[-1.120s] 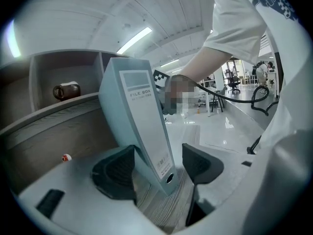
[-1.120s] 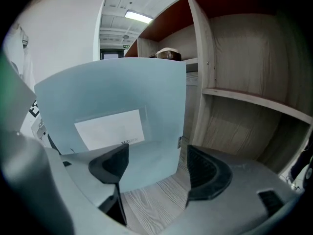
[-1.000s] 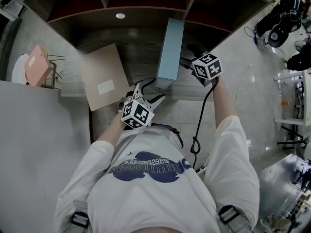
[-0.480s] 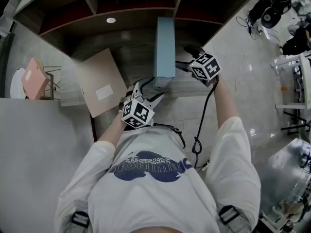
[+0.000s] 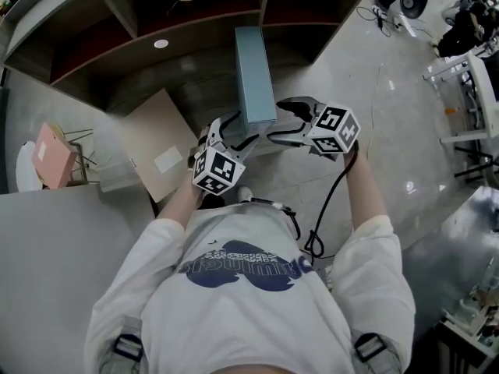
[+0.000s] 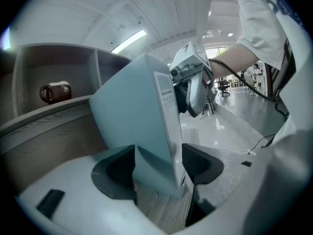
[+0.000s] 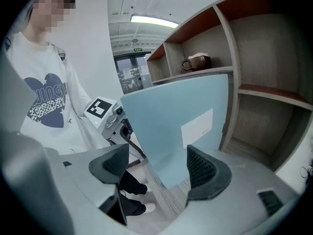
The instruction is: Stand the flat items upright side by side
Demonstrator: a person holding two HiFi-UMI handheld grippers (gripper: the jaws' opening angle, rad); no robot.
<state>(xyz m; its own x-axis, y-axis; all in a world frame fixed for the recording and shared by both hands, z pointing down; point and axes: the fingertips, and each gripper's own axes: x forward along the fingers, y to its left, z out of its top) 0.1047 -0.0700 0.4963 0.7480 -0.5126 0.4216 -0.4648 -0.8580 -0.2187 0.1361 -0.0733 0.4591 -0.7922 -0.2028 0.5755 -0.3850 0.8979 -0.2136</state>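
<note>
1. Light blue flat box (image 5: 253,76): it is upright on its long edge over the near part of the desk (image 5: 195,84). Its near lower corner sits between the jaws of the left gripper (image 5: 234,135).
2. In the left gripper view, the left gripper (image 6: 159,163) is clamped on the box (image 6: 137,126), one jaw against each broad face. The box leans a little there. Whether its lower edge touches the wood-grain desk cannot be told.
3. The right gripper (image 5: 274,119) is just beside the box on its right, released. In the right gripper view its jaws (image 7: 159,168) stand wide apart, facing the broad face of the box (image 7: 181,116), which carries a white label.
4. A brown cardboard flat piece (image 5: 160,142) lies flat on the desk, to the left of the box and apart from it.
5. A pink flat item (image 5: 51,150) leans in a wire stand at the far left.
6. A mug (image 7: 195,61) stands on an upper shelf.
</note>
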